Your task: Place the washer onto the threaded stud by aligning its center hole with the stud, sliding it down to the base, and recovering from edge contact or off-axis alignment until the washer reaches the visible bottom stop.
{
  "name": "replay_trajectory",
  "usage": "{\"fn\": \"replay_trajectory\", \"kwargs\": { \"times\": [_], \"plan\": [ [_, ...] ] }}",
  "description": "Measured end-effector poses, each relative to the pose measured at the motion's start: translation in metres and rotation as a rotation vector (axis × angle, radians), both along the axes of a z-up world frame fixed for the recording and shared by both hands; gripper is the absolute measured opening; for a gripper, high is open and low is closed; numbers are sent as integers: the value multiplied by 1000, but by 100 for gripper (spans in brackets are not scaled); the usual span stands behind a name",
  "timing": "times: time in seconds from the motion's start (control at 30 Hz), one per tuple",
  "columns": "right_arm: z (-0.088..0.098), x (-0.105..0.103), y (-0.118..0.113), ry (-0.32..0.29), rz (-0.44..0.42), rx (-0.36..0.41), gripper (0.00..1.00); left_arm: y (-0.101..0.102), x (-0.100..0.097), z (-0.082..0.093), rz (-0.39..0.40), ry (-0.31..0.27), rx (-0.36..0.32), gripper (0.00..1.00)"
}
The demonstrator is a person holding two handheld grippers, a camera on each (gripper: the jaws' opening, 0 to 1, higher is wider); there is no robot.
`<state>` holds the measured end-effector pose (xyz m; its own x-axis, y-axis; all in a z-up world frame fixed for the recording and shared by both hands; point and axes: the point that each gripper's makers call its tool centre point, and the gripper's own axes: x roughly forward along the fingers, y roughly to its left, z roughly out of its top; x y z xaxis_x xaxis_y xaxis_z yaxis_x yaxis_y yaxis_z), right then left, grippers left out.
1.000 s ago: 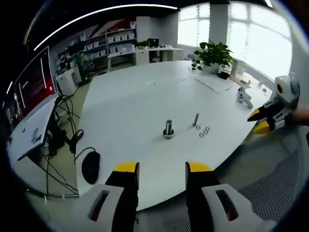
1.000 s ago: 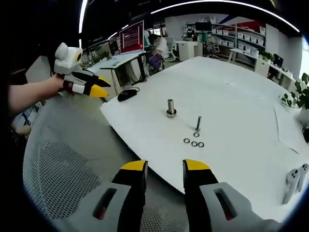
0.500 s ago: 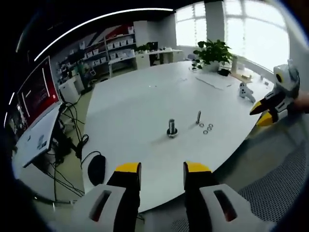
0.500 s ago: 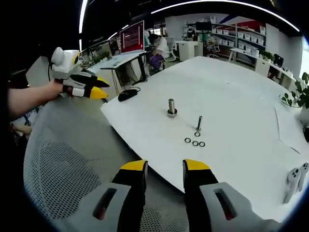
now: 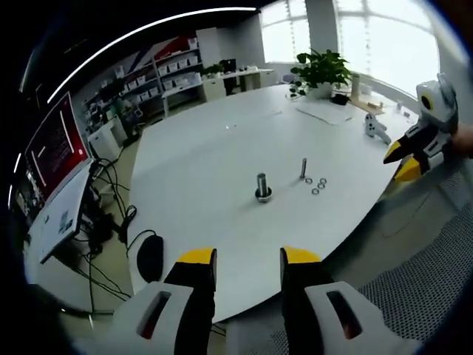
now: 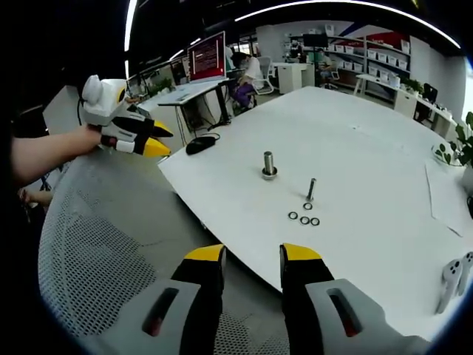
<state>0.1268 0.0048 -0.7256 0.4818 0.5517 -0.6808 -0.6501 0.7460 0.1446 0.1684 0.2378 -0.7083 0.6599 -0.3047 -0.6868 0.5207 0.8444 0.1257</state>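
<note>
We see the thin upright threaded steel stud mid-frame on the white counter, 4 small metal ring washers beside it. Our left gripper and right gripper hang empty, fingers apart.

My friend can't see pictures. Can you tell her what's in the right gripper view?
A white table holds two upright metal studs with four small washers beside the thinner one. The right gripper is open and empty; the left gripper hangs beside the table.
</note>
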Motion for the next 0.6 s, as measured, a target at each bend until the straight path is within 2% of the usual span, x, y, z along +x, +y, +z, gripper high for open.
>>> {"fn": "replay_trajectory", "kwargs": {
  "times": [0.2, 0.33, 0.43, 0.6],
  "plan": [
    [1, -1, 2, -5, 12, 0, 32, 2, 2, -4, 5, 10, -14, 32],
    [0, -1, 1, -3, 9, 1, 32, 5, 5, 0, 19, -9, -26, 32],
    [0, -1, 2, 3, 10, 0, 32, 8, 6, -3, 35, 7, -39, 33],
    [-1, -2, 2, 4, 11, -1, 32, 7, 5, -2, 32, -6, -24, 33]
  ]
}}
